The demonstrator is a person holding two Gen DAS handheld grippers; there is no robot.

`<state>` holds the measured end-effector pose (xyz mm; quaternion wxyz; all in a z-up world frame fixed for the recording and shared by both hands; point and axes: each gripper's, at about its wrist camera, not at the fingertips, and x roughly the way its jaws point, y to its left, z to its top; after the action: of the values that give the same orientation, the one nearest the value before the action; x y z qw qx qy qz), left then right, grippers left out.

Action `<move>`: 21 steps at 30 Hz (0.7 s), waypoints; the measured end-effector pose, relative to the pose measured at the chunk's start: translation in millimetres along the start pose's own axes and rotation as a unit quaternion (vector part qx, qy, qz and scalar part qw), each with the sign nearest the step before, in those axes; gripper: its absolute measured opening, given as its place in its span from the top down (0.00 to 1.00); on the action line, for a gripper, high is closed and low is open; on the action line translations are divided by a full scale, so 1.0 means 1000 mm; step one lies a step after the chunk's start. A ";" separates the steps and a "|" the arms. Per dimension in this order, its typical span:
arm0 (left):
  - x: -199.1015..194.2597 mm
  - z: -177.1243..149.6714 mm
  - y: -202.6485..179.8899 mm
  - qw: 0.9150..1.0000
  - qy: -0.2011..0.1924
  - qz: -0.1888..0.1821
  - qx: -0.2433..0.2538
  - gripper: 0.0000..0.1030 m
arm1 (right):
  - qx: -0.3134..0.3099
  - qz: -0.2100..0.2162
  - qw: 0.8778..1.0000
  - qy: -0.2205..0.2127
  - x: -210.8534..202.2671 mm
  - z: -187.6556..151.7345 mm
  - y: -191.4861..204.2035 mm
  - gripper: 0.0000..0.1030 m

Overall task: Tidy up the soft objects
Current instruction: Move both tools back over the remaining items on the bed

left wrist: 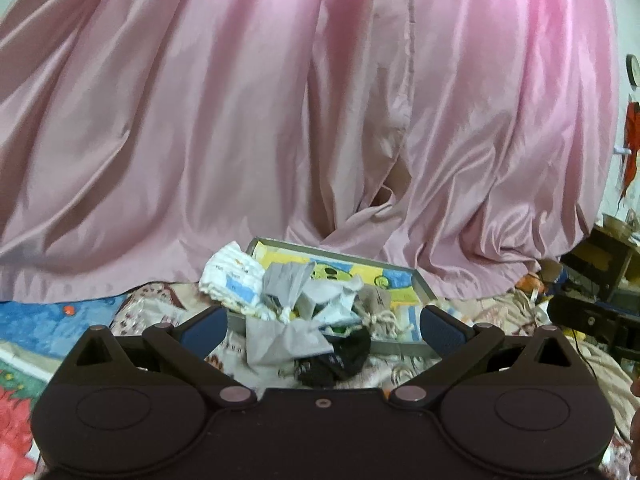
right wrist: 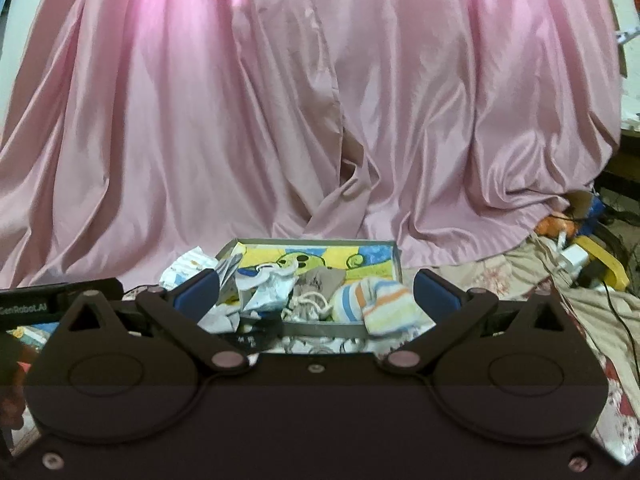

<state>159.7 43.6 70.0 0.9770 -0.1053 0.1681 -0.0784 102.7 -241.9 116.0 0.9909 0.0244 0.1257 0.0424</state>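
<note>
Left gripper [left wrist: 324, 322] and right gripper [right wrist: 316, 294] point nearly level at the tray [right wrist: 396, 258], both spread wide, empty.

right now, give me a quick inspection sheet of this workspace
surface: floral bedsheet, rumpled
job's things: grey tray with cartoon lining; striped sock draped over its front rim; white cloths heaped at its left; black fabric in front of it
clutter: drawstring pouch in the tray
grippers: left gripper and right gripper open, nothing held
cables: black cable on the right
surroundings: pink curtain behind
</note>
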 end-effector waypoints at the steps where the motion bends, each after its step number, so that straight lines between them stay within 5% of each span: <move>1: -0.007 -0.004 -0.002 1.000 0.002 0.002 0.001 0.01 | 0.004 -0.001 1.000 0.001 -0.008 -0.003 -0.002 0.00; 21: -0.073 -0.066 -0.020 0.996 0.073 0.047 0.026 0.01 | 0.039 0.006 0.996 0.076 -0.079 -0.086 0.008 0.00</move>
<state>66.5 26.6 36.9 0.9671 -0.0659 0.2417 -0.0444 4.2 -238.2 53.0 0.9764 0.0609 0.2024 0.0455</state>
